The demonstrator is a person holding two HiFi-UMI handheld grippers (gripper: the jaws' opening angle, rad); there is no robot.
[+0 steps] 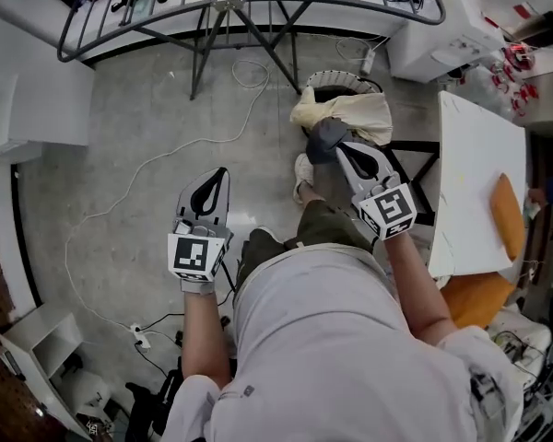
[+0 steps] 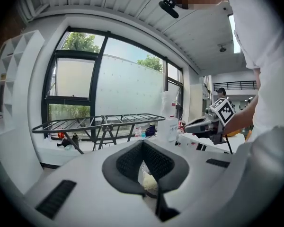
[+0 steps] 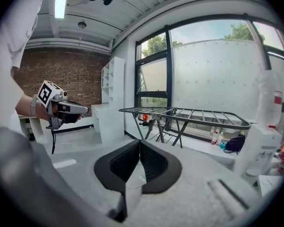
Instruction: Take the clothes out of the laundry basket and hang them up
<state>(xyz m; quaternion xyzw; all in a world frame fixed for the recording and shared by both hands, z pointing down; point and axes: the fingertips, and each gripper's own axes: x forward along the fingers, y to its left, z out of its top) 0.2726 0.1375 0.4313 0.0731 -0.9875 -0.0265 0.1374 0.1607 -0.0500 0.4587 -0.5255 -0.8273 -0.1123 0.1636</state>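
The laundry basket (image 1: 347, 79) stands on the floor ahead of me, with cream clothes (image 1: 348, 113) heaped in it and over its rim. My right gripper (image 1: 321, 144) is held just over the near side of that heap, jaws shut with nothing between them (image 3: 139, 144). Further left, my left gripper (image 1: 222, 173) hangs over bare floor, also shut and empty (image 2: 142, 144); a bit of the cream clothes (image 2: 149, 182) shows below its jaws. The drying rack (image 1: 249, 5) stands beyond the basket, with no clothes on it.
A white table (image 1: 479, 182) stands at my right with an orange thing (image 1: 508, 215) on it. A white cable (image 1: 147, 168) snakes over the floor to a power strip (image 1: 140, 341). White shelves (image 1: 37, 99) line the left wall. Bottles (image 3: 217, 137) sit on the sill behind the rack.
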